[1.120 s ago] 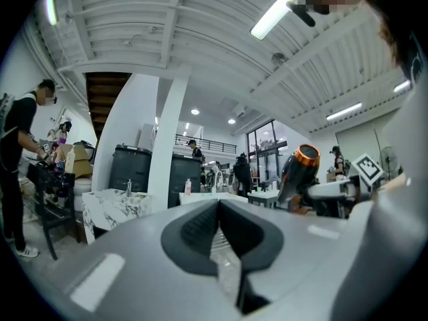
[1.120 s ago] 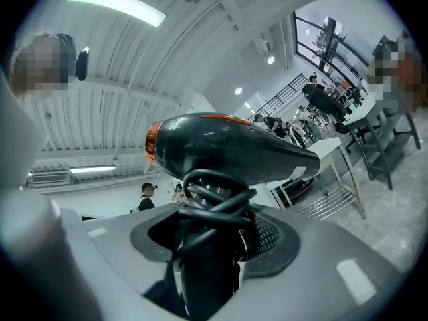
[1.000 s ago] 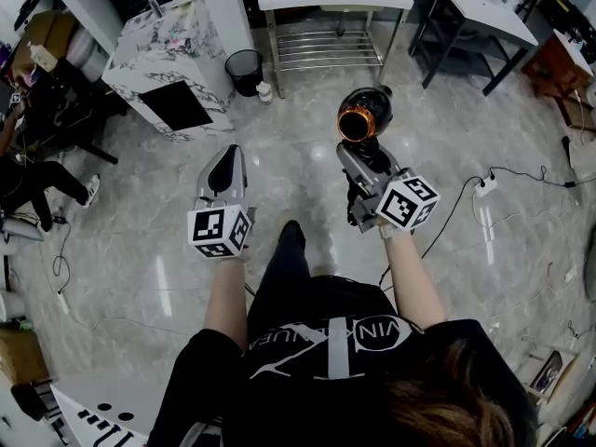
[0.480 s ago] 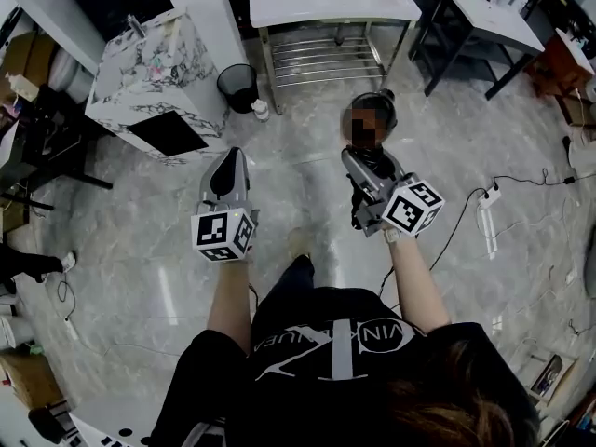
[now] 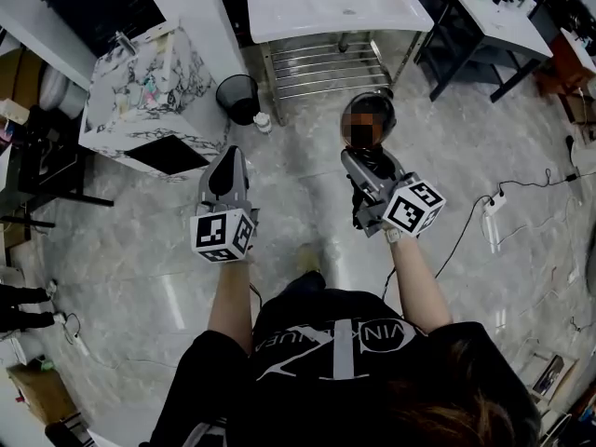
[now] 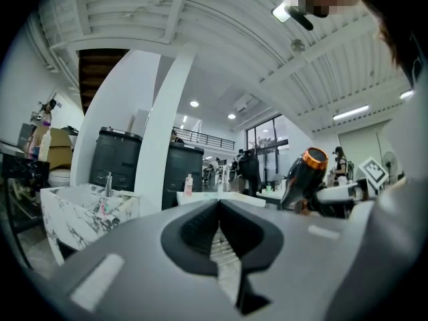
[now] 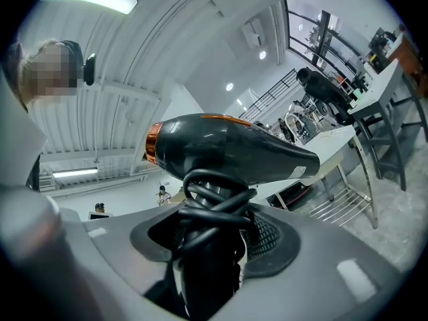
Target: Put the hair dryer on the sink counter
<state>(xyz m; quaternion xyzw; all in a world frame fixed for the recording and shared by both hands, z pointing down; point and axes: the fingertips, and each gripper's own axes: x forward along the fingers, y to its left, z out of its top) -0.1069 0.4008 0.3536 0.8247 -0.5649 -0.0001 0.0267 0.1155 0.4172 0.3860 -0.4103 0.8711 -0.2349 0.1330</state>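
Right gripper (image 5: 365, 168): jaws wide, clamped on cord-wrapped handle of black hair dryer (image 7: 227, 146). Left gripper (image 5: 228, 158): jaws together, empty. Marble sink counter (image 5: 186, 82): well apart, ahead left.

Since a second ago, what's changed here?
The person has walked forward: the marble sink counter, bin and white table have slid down the head view, closer. The right claw still grips the hair dryer; the left claw stays shut and empty.
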